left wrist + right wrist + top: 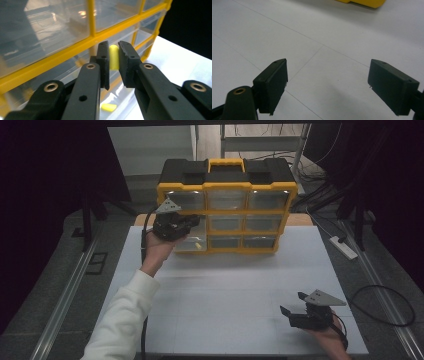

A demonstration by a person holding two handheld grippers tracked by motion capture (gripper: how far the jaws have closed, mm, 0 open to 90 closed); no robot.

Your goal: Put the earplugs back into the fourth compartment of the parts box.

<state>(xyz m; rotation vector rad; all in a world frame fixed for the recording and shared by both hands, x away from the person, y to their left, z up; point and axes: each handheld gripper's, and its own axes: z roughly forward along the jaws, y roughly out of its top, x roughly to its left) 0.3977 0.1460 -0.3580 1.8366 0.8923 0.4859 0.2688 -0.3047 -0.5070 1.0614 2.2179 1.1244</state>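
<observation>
The left gripper point(192, 221) sits at the left-centre of the high view, against the left column of the yellow-framed drawer cabinet point(226, 210), and its jaws are pressed almost together on a small yellow drawer handle point(114, 57). In the left gripper view that handle stands upright in the middle of the frame, pinched between the two black pads, with the clear drawer front point(72, 75) running away to the lower left behind the jaws. In the high view the drawer point(192, 243) in the bottom row at the cabinet's left already juts a little way out over the white table point(240, 285), towards the bottom of the frame. What the coming move turns on, as I read it, is the drawer's sliding axis: it runs from the cabinet face towards the lower edge of the high view, so the left gripper has to travel straight along that line, without swinging sideways, or the drawer could bind in its yellow frame. The right gripper point(295, 303) rests at the lower right of the high view, well apart from the cabinet, with its jaws spread wide over bare table and nothing between them.
</observation>
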